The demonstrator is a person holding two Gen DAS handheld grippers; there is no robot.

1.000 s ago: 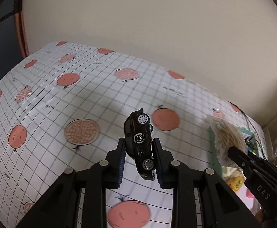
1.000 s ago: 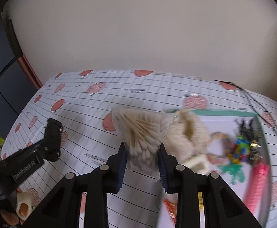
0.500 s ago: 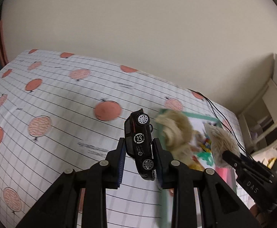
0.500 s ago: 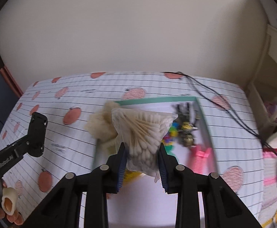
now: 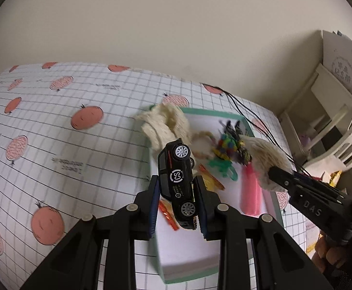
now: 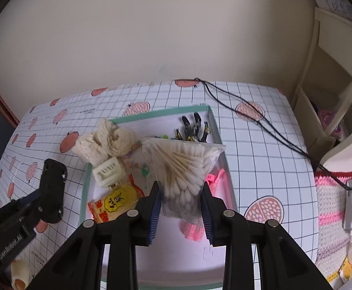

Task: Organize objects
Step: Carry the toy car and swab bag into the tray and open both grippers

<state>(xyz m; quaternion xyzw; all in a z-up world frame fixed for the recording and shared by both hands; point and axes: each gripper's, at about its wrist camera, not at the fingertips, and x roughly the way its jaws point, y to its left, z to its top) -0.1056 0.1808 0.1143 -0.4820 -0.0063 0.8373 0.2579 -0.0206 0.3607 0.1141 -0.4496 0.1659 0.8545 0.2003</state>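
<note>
Both grippers have swung right and now hang over the tray. Left gripper, fingers pinching the toy car, sits above the tray's near-left edge. Right gripper, fingers clamped on the swab bag, hovers mid-tray over the pink comb. Step in hand: delivery. Next move likely calls for lowering into bare tray space, then spreading the fingers.

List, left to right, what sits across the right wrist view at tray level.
Left gripper holding the black toy car → white plastic clip → bag of cotton swabs in the right gripper → green tray rim → black cable → pink knitted cloth.
</note>
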